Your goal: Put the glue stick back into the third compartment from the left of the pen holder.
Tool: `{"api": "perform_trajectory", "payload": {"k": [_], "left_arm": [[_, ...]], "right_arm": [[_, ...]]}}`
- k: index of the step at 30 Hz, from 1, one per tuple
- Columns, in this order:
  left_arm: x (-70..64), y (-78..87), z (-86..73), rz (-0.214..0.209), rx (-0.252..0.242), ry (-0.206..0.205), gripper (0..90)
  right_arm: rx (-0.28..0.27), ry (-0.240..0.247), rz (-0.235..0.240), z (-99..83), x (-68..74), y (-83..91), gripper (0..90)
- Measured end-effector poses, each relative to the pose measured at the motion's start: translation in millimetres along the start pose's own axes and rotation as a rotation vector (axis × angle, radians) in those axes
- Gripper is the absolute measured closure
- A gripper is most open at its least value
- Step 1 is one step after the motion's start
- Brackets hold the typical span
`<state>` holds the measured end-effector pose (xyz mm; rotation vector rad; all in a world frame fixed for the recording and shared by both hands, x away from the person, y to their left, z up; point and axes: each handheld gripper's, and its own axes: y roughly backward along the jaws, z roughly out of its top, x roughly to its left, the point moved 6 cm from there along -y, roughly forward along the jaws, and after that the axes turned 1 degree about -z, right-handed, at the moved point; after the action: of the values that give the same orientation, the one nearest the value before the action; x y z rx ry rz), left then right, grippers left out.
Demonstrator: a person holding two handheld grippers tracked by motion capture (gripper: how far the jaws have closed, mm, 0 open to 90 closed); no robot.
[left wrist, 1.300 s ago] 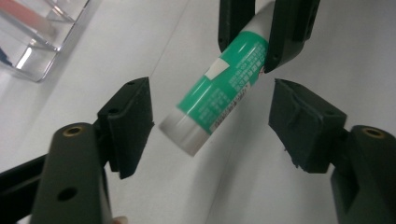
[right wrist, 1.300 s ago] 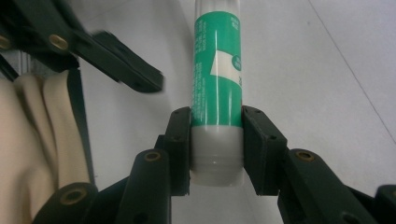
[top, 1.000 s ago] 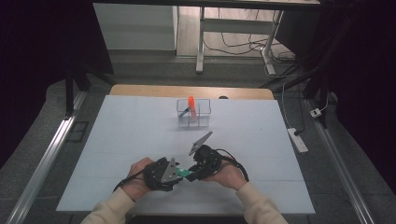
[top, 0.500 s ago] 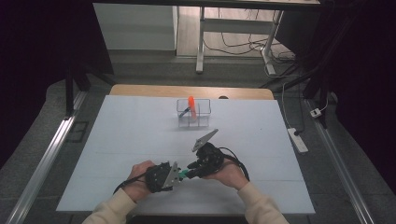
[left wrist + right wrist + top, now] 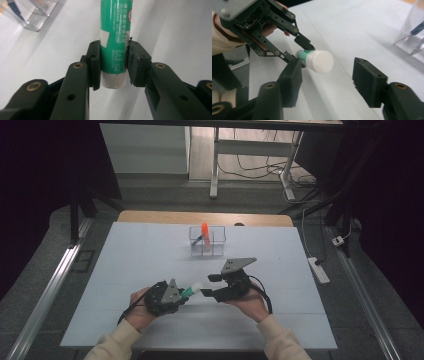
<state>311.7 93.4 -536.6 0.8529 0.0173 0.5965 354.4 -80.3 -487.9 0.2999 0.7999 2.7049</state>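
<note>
High view: the right gripper (image 5: pixel 209 285) has drawn in toward the left gripper (image 5: pixel 186 293) over the last second, and its jaws now stand wide, close to the white cap (image 5: pixel 321 61) of the green glue stick (image 5: pixel 114 37). The left gripper is clamped on the stick's lower body, holding it above the white table (image 5: pixel 130 255), well short of the clear organizer (image 5: pixel 207 240). Gripping the cap to pull it off looks next.
</note>
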Motion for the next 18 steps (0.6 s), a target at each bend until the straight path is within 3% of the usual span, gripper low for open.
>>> {"api": "perform_trajectory", "payload": {"k": [11,18], "left_arm": [[5.8,4.5,4.5,-0.002,-0.087,0.089,65.4],[-2.8,0.0,11.4,-0.016,-0.113,0.074,65.3]], "right_arm": [[-0.089,-0.025,-0.003,-5.4,-0.3,-5.4,37.7],[-0.136,-0.055,0.012,-4.2,3.8,-12.9,38.8]]}}
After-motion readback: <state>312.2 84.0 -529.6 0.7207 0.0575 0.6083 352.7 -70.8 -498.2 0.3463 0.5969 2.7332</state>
